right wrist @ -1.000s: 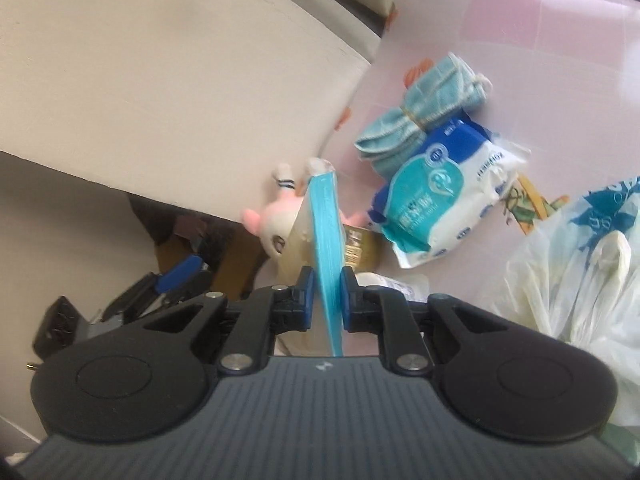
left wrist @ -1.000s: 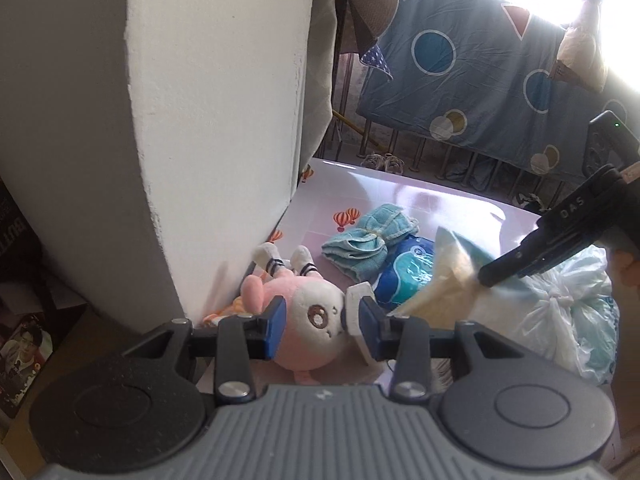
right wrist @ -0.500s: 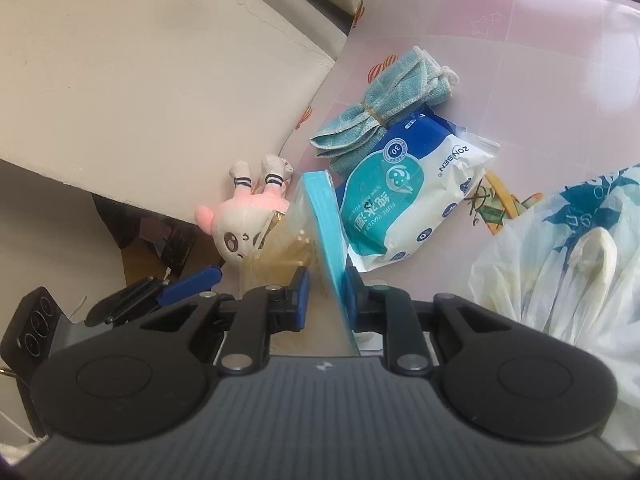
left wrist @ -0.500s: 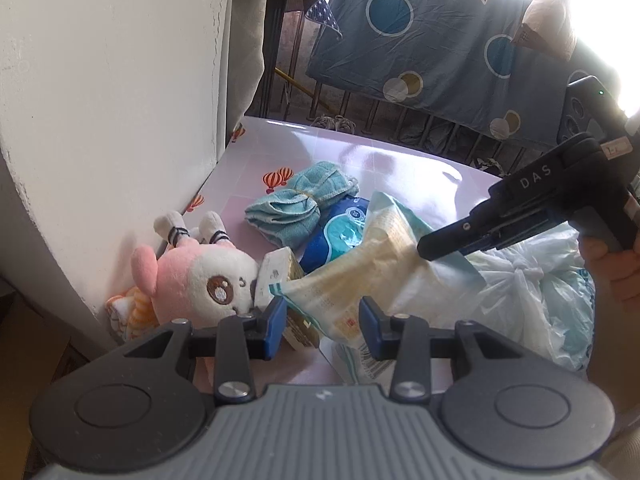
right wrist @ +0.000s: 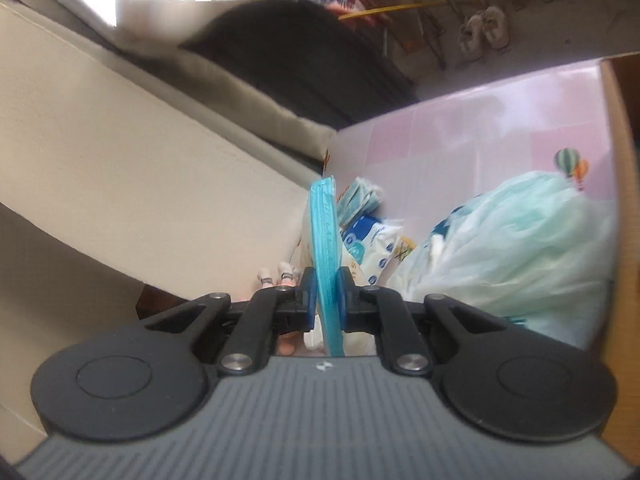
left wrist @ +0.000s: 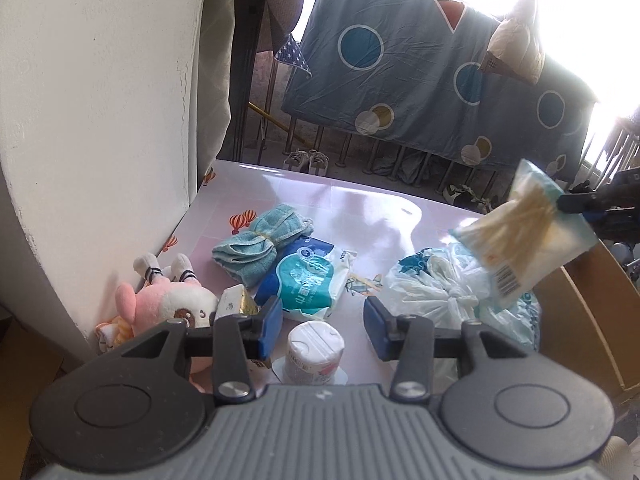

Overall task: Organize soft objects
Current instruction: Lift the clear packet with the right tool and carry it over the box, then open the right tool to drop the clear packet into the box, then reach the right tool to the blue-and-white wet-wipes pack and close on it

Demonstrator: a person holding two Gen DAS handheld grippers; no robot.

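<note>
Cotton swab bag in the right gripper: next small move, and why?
Probably carry it on toward the cardboard box at the right and lower it in. The right gripper is shut on the cotton swab bag, which hangs in the air above the knotted plastic bag, touching nothing else. The left gripper is open and empty.

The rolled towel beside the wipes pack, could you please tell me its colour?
The rolled towel is light teal, seen best in the left wrist view.

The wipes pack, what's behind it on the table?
Behind the wipes pack lies a tied blue towel, its near edge touching the pack. Whether the towel runs under the pack cannot be seen.
</note>
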